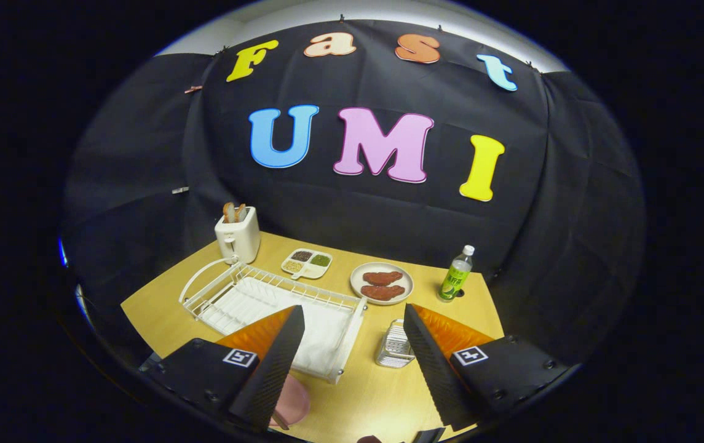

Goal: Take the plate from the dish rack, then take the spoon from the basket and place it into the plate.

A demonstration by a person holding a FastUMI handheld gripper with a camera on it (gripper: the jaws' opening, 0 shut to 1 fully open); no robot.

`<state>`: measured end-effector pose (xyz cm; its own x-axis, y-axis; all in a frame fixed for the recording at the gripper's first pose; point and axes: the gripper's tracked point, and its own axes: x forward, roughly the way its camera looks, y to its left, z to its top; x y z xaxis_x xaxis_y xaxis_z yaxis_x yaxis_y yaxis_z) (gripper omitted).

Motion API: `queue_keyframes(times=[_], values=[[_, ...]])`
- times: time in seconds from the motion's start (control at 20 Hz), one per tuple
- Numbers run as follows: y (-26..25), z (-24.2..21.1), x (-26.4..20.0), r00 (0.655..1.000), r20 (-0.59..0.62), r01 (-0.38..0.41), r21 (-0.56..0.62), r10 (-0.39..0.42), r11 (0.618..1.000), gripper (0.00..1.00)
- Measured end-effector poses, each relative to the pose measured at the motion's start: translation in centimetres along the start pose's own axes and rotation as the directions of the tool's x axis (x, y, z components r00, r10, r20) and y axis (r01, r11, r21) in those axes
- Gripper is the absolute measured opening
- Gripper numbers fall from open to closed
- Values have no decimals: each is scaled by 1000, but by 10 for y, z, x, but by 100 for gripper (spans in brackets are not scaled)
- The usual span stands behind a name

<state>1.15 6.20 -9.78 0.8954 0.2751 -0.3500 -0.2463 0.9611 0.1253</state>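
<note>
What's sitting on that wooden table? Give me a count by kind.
Toaster: 1
Dish rack: 1
Divided seasoning dish: 1
Plate with meat: 1
Pink plate: 1
Bottle: 1
Wire basket: 1
Total: 7
The gripper hovers open, holding nothing.

Single fisheye view rides on gripper (352,363), raised well above wooden table (364,394), looks forward and down past spread fingers toward dish rack (265,295), booth wall beyond.
</note>
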Motion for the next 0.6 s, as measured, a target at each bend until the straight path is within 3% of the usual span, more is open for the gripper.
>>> queue_keyframes(times=[0.35, 0.6], values=[[-39, 30, -17, 992, 85, 98, -17, -96, 995, 98], [-48, 48, -21, 981, 145, 127, 3, -126, 992, 98]])
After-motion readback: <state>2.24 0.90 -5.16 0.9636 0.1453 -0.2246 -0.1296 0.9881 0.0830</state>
